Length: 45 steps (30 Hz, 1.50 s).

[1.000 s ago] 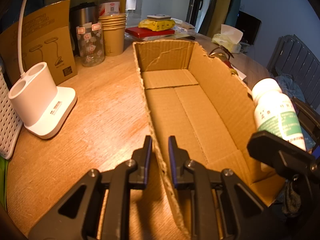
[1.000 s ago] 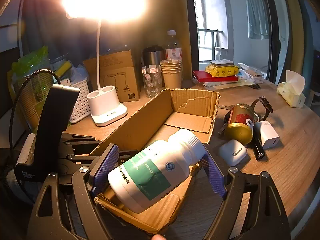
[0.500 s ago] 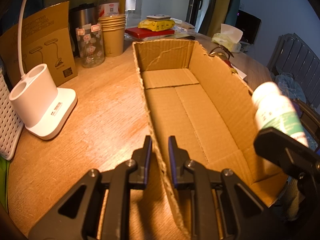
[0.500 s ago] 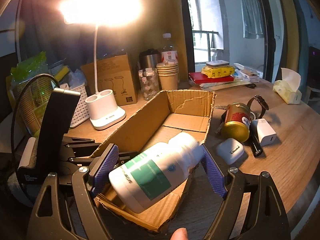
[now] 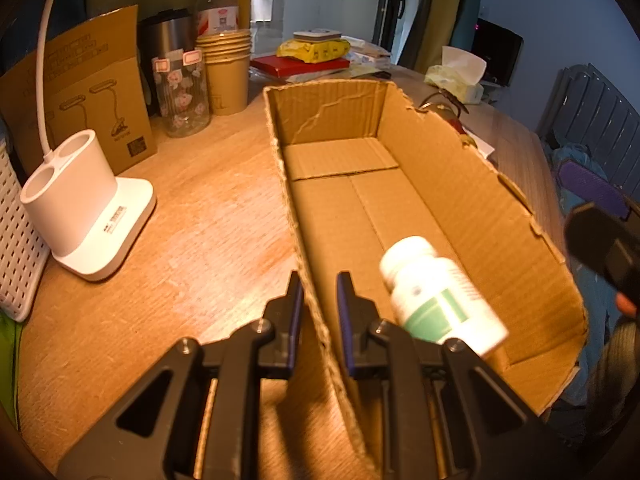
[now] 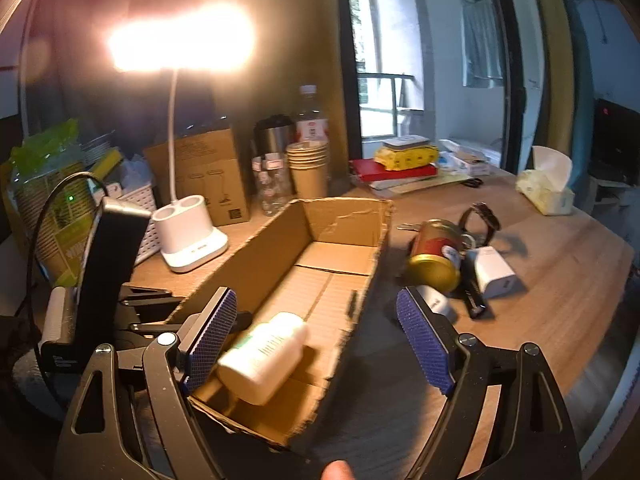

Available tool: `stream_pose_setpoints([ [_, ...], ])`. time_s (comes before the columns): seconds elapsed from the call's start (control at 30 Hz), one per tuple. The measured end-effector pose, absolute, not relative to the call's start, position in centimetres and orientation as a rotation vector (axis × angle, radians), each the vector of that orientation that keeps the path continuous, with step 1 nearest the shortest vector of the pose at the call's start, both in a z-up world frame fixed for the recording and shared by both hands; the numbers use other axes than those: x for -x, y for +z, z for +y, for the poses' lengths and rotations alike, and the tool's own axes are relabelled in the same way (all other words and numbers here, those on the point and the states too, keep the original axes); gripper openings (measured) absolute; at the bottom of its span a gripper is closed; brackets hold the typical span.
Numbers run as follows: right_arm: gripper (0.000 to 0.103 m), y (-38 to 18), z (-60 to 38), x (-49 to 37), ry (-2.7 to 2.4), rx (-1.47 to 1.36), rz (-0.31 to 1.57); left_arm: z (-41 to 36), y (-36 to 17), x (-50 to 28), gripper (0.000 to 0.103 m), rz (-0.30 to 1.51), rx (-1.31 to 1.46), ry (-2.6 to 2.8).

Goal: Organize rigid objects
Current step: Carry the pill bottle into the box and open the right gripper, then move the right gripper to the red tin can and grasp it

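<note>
White plastic pill bottle with green label (image 5: 440,294) has left the right gripper (image 6: 320,340), now lying (blurred, maybe still rolling) in the open brown cardboard box (image 5: 500,216). Right jaws gape empty; left gripper (image 5: 318,300) stays clamped on the box wall. One item filed.

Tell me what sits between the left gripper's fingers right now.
The box's near side wall: the left gripper is clamped on its cardboard edge, clear in the left wrist view. The bottle lies inside the box, beside that gripper.
</note>
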State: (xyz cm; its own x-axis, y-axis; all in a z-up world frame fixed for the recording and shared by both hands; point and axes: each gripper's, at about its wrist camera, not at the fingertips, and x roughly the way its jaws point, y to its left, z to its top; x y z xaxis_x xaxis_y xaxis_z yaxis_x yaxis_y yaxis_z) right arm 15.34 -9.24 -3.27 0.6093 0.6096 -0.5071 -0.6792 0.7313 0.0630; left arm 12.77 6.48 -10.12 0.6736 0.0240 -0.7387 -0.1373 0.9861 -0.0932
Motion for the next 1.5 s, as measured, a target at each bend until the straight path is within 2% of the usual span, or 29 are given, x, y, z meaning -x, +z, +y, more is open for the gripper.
stream_pose_setpoints([
  [0.63, 0.085, -3.2, -16.1, -19.8, 0.544, 0.063, 0.508, 6.4, -10.0, -12.7, 0.017, 0.827, 0.135, 0.099],
  [1.13, 0.085, -6.5, -16.5, -25.2, 0.443, 0.181, 0.550, 6.4, -10.1, -12.7, 0.017, 0.830, 0.138, 0.097],
  [1.5, 0.085, -6.0, -15.0, -28.3, 0.498, 0.192, 0.571, 6.4, -10.1, -12.8, 0.018, 0.830, 0.140, 0.097],
])
